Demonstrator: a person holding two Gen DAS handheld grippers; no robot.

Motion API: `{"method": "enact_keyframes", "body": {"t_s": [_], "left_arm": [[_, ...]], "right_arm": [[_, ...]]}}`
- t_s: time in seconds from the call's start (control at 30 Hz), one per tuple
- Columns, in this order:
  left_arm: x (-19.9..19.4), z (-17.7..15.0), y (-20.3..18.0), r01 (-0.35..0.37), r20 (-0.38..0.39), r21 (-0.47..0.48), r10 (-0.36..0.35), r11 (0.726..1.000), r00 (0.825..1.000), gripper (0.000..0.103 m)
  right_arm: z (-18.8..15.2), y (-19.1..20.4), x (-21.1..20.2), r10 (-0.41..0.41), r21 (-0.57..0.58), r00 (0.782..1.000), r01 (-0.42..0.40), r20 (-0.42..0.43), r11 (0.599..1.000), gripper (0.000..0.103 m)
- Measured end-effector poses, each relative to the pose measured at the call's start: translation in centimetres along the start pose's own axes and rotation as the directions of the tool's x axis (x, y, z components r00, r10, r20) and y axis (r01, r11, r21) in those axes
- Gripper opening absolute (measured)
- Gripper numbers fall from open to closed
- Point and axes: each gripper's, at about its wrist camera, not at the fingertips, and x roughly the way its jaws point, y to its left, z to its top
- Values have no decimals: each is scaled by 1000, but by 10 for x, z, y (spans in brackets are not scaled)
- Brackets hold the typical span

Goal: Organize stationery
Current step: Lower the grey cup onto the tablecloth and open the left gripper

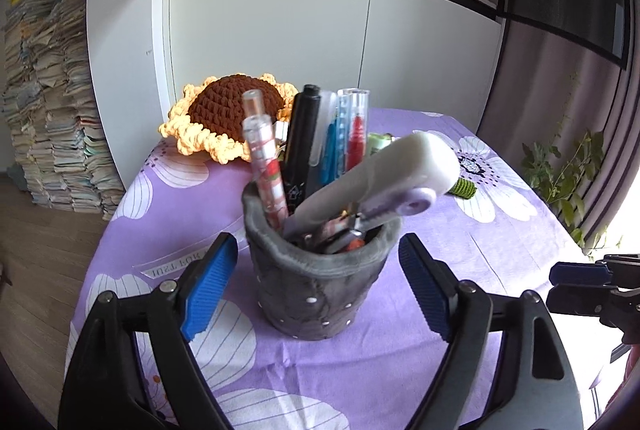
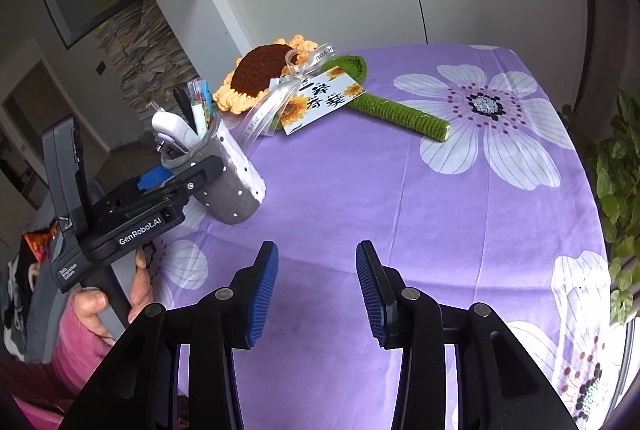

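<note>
A grey felt pen holder (image 1: 316, 290) stands upright on the purple flowered tablecloth (image 1: 460, 250). Several pens stick out of it, among them a black marker (image 1: 304, 133) and a red pen (image 1: 356, 137). A white correction-tape dispenser (image 1: 384, 173) leans over its rim. My left gripper (image 1: 318, 242) is open, with one blue pad on each side of the holder and a thin gap at each. In the right wrist view the holder (image 2: 236, 189) is at the left, and my right gripper (image 2: 317, 250) hangs open over bare cloth with nothing between its fingers.
A crochet sunflower (image 2: 264, 69) with a green stem (image 2: 400, 113), a ribbon and a printed card (image 2: 320, 97) lies behind the holder. A person's hand (image 2: 92, 306) grips the left tool. A leafy plant (image 2: 616, 189) stands past the table's right edge. Stacked books (image 1: 52, 109) stand at the far left.
</note>
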Motion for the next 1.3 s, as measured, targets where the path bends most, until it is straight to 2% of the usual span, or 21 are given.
{"method": "enact_keyframes", "body": {"t_s": [0.33,0.37,0.4,0.43,0.6,0.97,1.3], "left_arm": [[8,7,-3,-49,-1,18,49,999,999,81],[8,7,-3,-57,5,21,57,998,998,78],[7,8,-4,-70,8,24,70,997,997,69],[7,9,-4,-76,8,29,76,997,997,70],[6,8,1,-65,5,11,65,998,998,69],[3,10,-14,-38,6,42,38,998,999,69],[11,24,-52,0,32,115,-3,993,999,69]], "right_arm": [[13,17,-4,1,-69,998,3,66,998,41],[13,18,-5,2,-77,998,3,68,997,41],[13,20,-5,2,-84,997,4,71,996,41],[13,21,-5,1,-89,997,5,73,996,41],[11,19,-4,5,-87,998,1,68,996,41],[5,4,-4,2,-51,998,1,55,999,41],[3,-17,-11,-18,-7,998,18,68,1000,41]]}}
